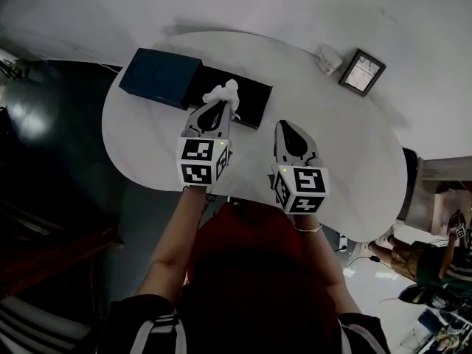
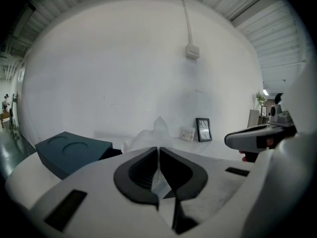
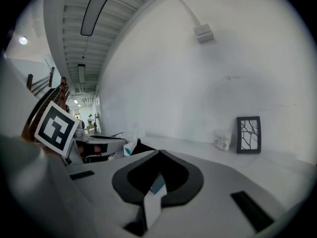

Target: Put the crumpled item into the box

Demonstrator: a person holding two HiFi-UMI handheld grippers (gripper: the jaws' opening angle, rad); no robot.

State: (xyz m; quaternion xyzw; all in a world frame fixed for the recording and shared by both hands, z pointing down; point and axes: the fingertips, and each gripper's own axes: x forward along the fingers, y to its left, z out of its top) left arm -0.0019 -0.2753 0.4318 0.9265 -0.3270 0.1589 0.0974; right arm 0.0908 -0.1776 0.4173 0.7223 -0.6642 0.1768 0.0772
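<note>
The left gripper is pinching the crumpled white paper lump tight so it can be carried. The lump hangs over the near edge of the open black box. Its long side runs along the gripper and points across the box. Beside the box, the right gripper is pressed together on what looks like a small white-and-blue slip.

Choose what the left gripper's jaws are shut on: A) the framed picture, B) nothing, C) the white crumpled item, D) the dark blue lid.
C: the left gripper has its jaws closed on the white crumpled item, which sticks out past their tips.
</note>
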